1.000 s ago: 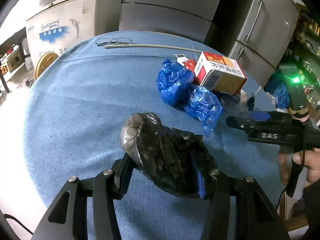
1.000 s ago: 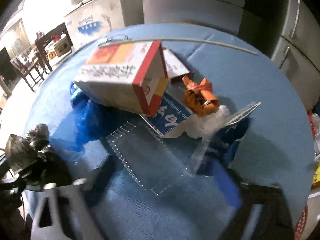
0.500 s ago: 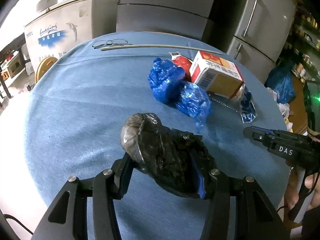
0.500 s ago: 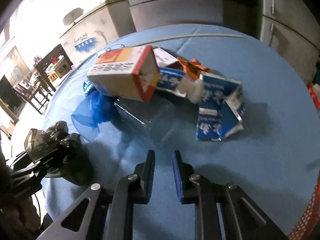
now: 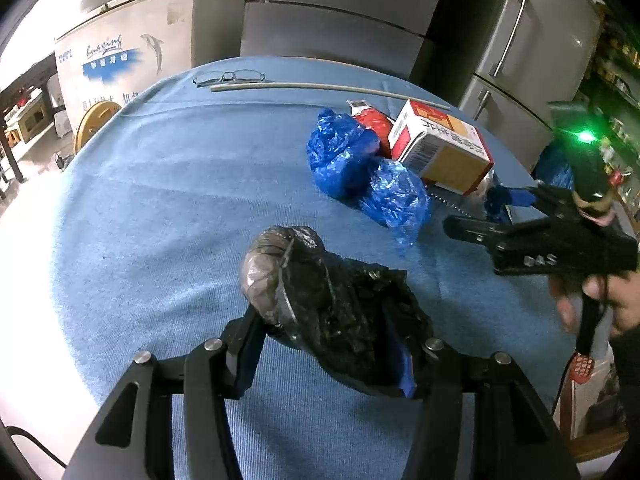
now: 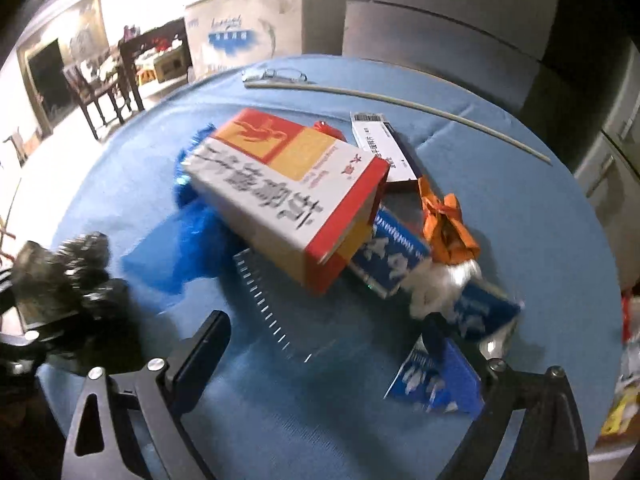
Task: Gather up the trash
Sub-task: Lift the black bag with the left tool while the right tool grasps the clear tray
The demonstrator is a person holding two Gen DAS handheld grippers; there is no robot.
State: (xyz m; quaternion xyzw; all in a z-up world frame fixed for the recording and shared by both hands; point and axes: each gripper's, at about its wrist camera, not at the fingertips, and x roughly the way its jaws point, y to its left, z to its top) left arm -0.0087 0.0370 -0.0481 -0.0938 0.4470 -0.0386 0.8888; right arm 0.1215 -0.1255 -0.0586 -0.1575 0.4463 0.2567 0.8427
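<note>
A crumpled black trash bag [image 5: 320, 288] sits between the pads of my left gripper [image 5: 328, 336], which press on it while the jaws are opening slightly; the bag rests low over the blue tablecloth [image 5: 160, 200]. My right gripper [image 6: 326, 332] has its jaws opening wide, straddling a clear plastic blister pack [image 6: 280, 312] without touching it. Just beyond lie a red-and-white carton [image 6: 288, 184], a blue toothpaste box [image 6: 396, 256], a white tissue wad [image 6: 436, 284], an orange wrapper [image 6: 444, 224] and blue plastic bags [image 5: 360, 168]. The left wrist view shows the right gripper [image 5: 476, 212] at the pile's right side.
Spectacles [image 5: 230, 77] and a long white stick [image 5: 320, 88] lie at the round table's far edge. A torn blue card [image 6: 436, 384] lies by the right finger. A chest freezer [image 5: 132, 52] and grey fridges [image 5: 520, 60] stand behind. A hand [image 5: 600, 296] holds the right gripper.
The right gripper, shut and drawn back half a second ago, now stands wide open close to the pile over the clear blister. The left gripper and its bag have stayed put.
</note>
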